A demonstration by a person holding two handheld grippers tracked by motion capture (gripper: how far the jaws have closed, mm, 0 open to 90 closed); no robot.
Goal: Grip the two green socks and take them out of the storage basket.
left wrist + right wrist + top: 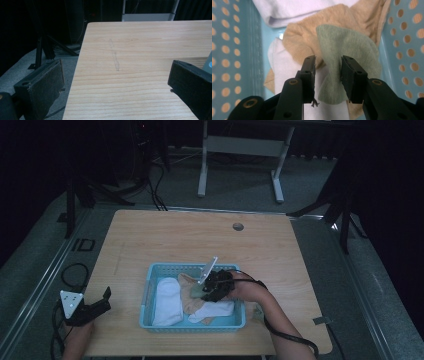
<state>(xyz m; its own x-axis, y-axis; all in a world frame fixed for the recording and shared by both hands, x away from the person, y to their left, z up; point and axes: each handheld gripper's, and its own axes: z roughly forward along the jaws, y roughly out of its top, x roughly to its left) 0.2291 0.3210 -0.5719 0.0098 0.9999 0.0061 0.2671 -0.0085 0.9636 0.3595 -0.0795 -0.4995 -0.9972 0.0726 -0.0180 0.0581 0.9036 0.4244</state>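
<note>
The right gripper (327, 72) reaches down into the blue basket (150, 280), its jaws partly apart with a fold of the green sock (347, 47) between them, not clearly pinched yet; the sock lies on a tan sock (304, 37) among white socks (167, 300), so nothing seems lifted out; the left gripper (95, 307) waits wide open over the table (140, 50)

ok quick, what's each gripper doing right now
left gripper: open, holding nothing.
right gripper: a green sock between its jaws; grip cannot be told.
</note>
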